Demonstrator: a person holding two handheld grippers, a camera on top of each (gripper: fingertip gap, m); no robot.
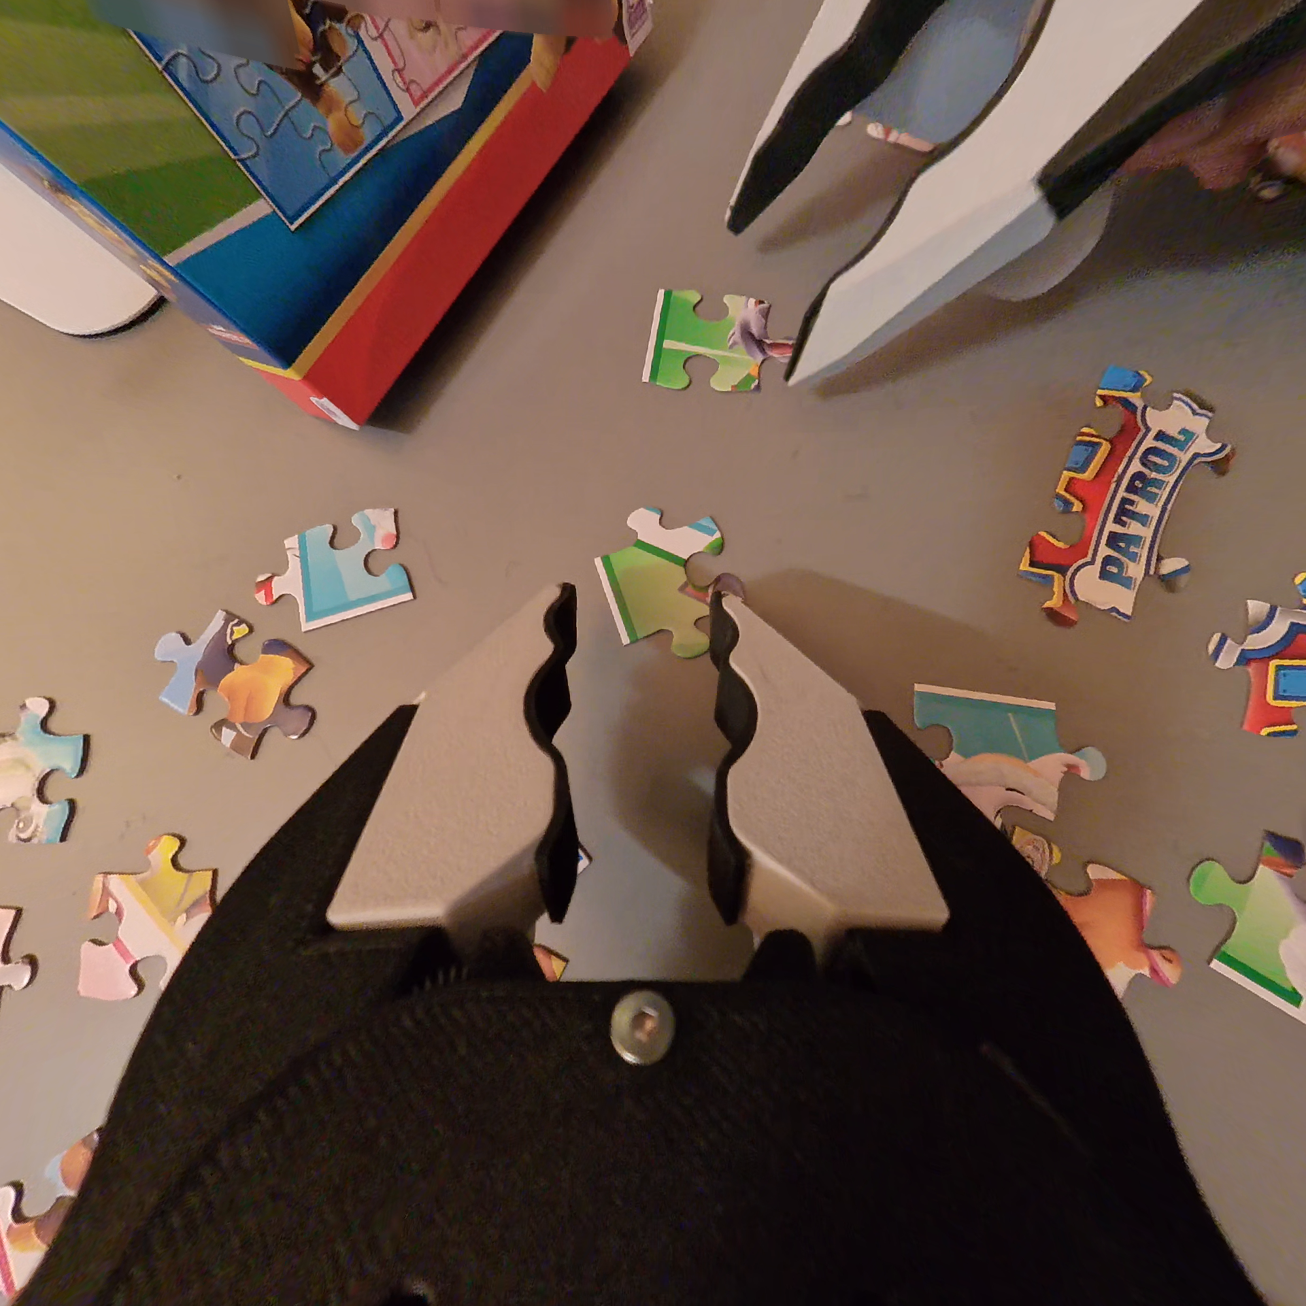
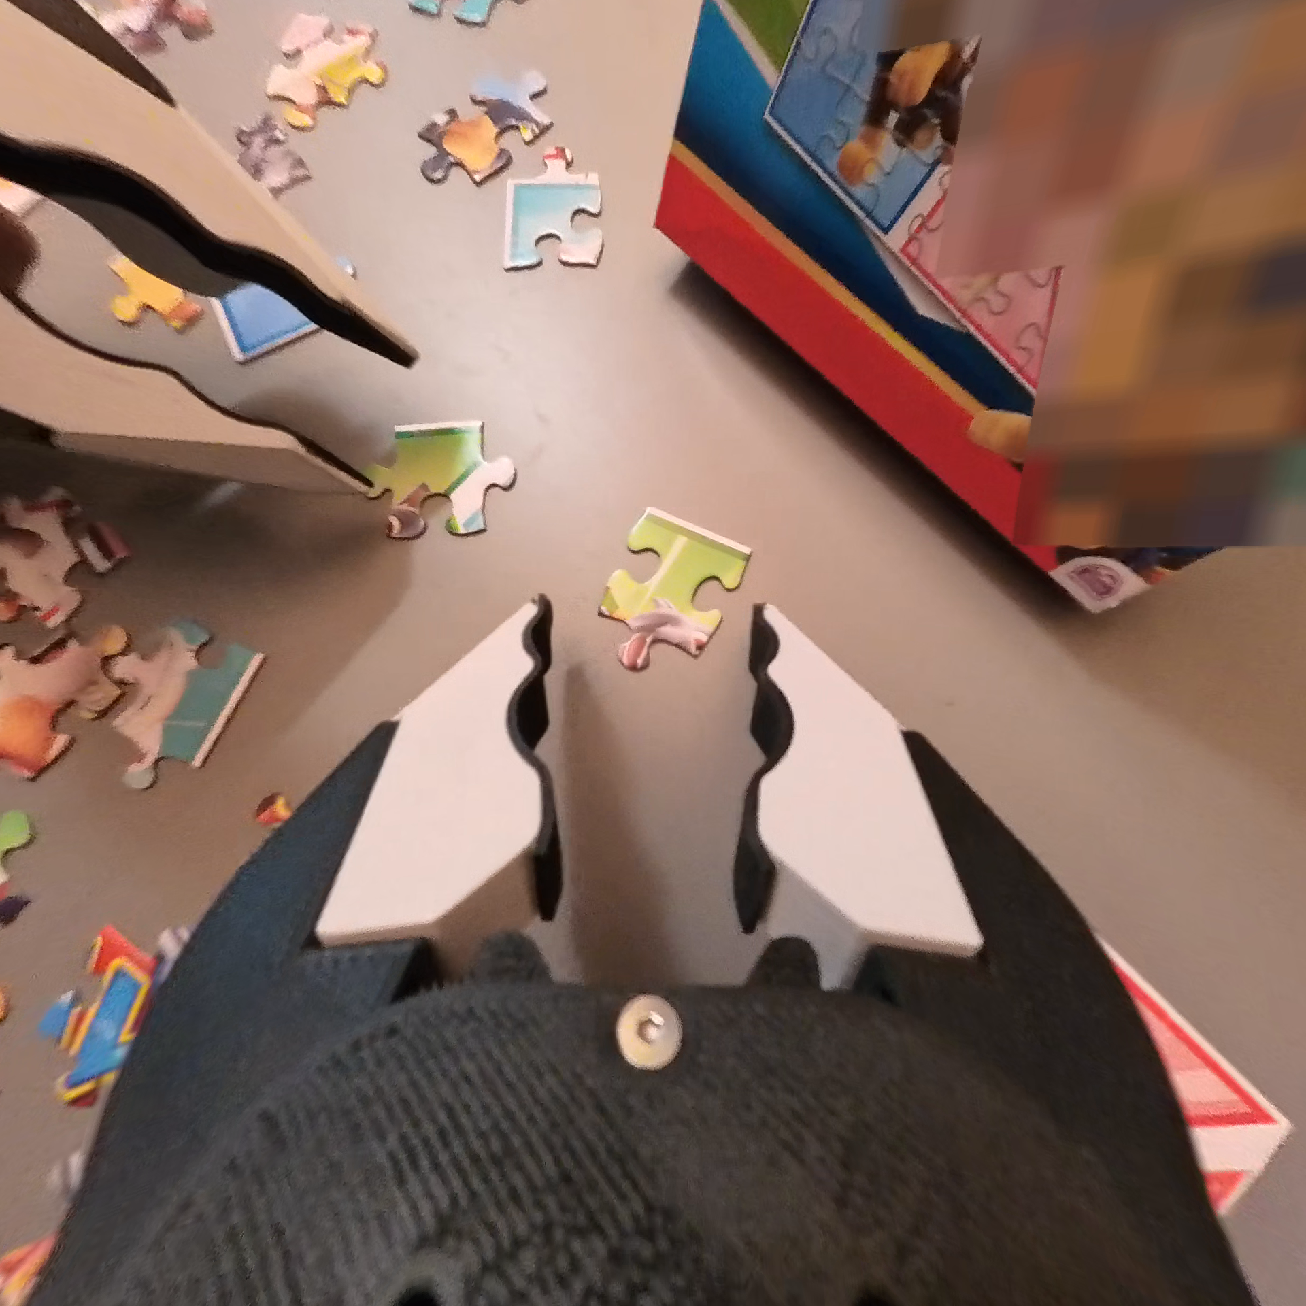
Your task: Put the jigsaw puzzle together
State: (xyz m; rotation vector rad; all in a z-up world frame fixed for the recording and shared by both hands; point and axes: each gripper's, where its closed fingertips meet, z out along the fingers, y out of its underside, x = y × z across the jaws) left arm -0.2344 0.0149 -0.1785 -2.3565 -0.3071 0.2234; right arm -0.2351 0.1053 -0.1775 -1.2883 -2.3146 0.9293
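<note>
My left gripper (image 1: 643, 593) stands narrowly open and holds nothing, its right pad (image 1: 721, 636) at the edge of a green corner piece (image 1: 654, 586) flat on the grey counter (image 1: 495, 459). Only the right view shows my right gripper (image 2: 646, 615) wide apart and bare, a green piece with a pink figure (image 2: 671, 586) just ahead. Bare counter lies between both pieces and the red-and-blue box (image 1: 396, 233) in the upper left of the left view.

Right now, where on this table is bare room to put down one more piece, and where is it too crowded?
Bare grey table lies between the puzzle box, the light blue piece and the green piece at the left gripper. Crowded: loose pieces at both sides of that gripper, and the lettered piece on its right.
</note>
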